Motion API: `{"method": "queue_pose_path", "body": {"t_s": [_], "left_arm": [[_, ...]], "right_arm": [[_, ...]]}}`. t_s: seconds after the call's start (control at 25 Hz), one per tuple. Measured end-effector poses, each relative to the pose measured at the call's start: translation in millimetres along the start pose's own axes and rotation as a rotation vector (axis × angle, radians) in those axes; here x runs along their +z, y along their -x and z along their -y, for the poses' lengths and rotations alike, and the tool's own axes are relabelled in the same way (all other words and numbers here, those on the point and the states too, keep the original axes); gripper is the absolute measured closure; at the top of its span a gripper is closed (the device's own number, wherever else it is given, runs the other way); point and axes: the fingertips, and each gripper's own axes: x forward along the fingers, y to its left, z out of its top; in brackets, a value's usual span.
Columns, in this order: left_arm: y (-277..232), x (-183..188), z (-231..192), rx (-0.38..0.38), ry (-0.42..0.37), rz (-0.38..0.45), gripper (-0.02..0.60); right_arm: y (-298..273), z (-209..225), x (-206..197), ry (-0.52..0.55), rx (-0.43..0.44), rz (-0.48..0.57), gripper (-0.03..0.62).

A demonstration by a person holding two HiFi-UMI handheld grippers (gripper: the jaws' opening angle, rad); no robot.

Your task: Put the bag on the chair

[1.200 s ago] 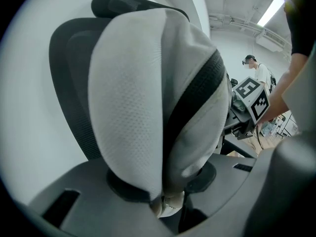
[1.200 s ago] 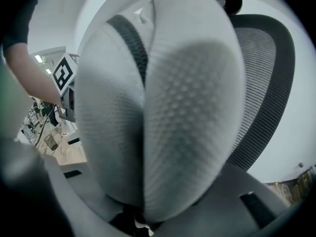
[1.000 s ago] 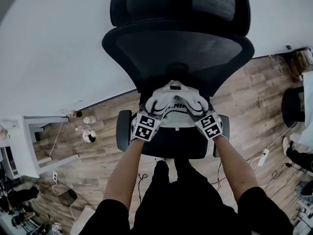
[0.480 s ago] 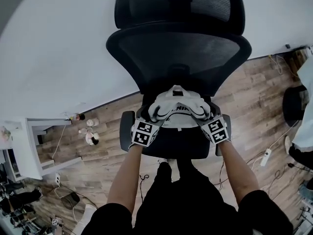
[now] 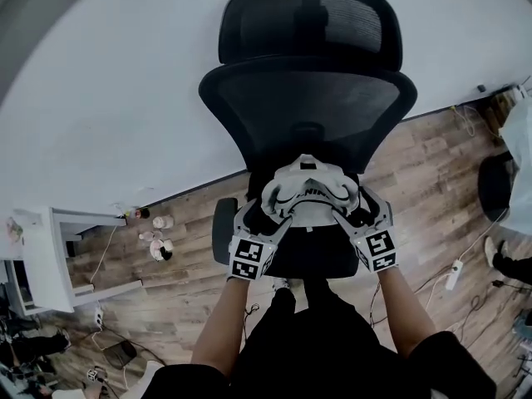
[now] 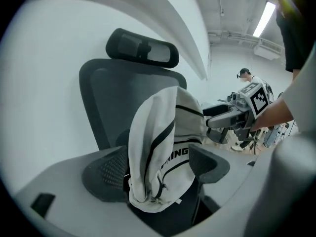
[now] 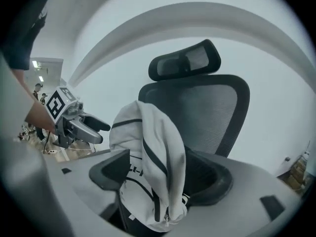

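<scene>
The white bag (image 5: pixel 309 191) with black trim stands upright on the seat of the black mesh office chair (image 5: pixel 307 106), leaning toward the backrest. My left gripper (image 5: pixel 268 216) is at the bag's left side and my right gripper (image 5: pixel 359 210) at its right. The jaws of both have just been opening and now stand wide. In the left gripper view the bag (image 6: pixel 158 152) shows between the spread pads (image 6: pixel 103 174), and the pads do not press on it. In the right gripper view the bag (image 7: pixel 153 167) likewise sits between wide pads (image 7: pixel 111 169).
The chair stands on a wooden floor in front of a white wall. A white desk (image 5: pixel 41 256) is at the left and small items (image 5: pixel 154 239) lie on the floor near it. A power strip with cables (image 5: pixel 453 273) and another dark chair (image 5: pixel 497 181) are at the right.
Both grippers have let go of the bag, opened wide and drawn back toward me and upward. The bag stays upright on the chair seat.
</scene>
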Motion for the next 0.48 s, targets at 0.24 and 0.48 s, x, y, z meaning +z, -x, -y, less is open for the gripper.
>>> {"method": "queue_pose_path", "body": {"t_s": [0.24, 0.48], "left_arm": [[40.1, 39.3, 15.4, -0.016, -0.004, 0.131, 0.193], [70.8, 69.0, 21.5, -0.023, -0.045, 0.224, 0.24]], "right_arm": [[29.4, -16.1, 47.7, 0.02, -0.027, 0.101, 0.244], [49.7, -37.9, 81.2, 0.017, -0.005, 0.173, 0.271]]}}
